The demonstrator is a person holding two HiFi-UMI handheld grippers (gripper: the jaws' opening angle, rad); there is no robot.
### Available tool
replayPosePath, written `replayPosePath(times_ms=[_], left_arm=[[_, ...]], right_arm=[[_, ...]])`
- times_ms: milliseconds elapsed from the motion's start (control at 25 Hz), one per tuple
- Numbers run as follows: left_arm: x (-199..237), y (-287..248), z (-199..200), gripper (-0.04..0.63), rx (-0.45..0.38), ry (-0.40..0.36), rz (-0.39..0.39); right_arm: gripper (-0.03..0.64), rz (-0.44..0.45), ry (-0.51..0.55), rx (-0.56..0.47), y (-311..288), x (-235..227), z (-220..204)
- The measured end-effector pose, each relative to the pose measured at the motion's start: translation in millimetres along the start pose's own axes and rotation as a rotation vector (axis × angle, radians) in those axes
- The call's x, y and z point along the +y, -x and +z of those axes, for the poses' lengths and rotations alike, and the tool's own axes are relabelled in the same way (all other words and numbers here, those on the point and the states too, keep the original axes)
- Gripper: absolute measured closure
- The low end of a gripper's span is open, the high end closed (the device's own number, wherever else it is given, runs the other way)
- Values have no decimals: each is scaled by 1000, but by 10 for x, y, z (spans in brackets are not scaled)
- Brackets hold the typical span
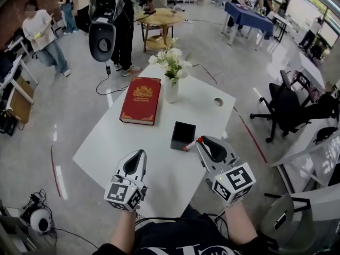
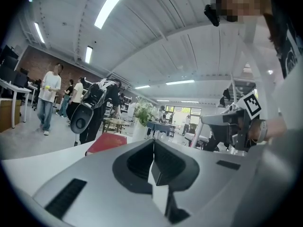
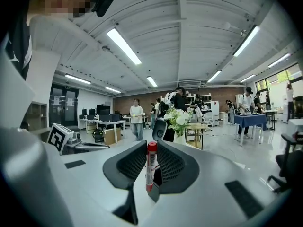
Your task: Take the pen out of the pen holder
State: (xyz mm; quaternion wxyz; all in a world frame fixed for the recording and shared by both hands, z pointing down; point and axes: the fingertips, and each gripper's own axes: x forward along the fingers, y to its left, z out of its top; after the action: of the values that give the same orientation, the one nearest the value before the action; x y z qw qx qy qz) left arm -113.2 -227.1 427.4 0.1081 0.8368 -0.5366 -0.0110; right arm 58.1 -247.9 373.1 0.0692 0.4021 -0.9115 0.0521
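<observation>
A black square pen holder stands on the white table, near its middle. My right gripper is shut on a white pen with a red cap, just right of the holder's near corner and outside it. In the right gripper view the pen stands upright between the pads, red cap on top. My left gripper hovers over the table's near side, left of the holder, its jaws shut with nothing between them.
A red book lies at the far left of the table. A white vase of flowers stands behind the holder, with a round cable hole to its right. A black office chair is off to the right. People stand at the back.
</observation>
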Motion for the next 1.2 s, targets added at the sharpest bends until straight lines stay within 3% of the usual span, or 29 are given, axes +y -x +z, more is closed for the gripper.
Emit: replayPosePath(times_ms=[640, 1200], left_arm=[[-17, 20, 54, 590, -17, -29, -60], [147, 98, 97, 589, -31, -31, -35]], right_arm=[[538, -65, -15, 31, 186, 106, -285], [538, -75, -12, 51, 157, 182, -461]])
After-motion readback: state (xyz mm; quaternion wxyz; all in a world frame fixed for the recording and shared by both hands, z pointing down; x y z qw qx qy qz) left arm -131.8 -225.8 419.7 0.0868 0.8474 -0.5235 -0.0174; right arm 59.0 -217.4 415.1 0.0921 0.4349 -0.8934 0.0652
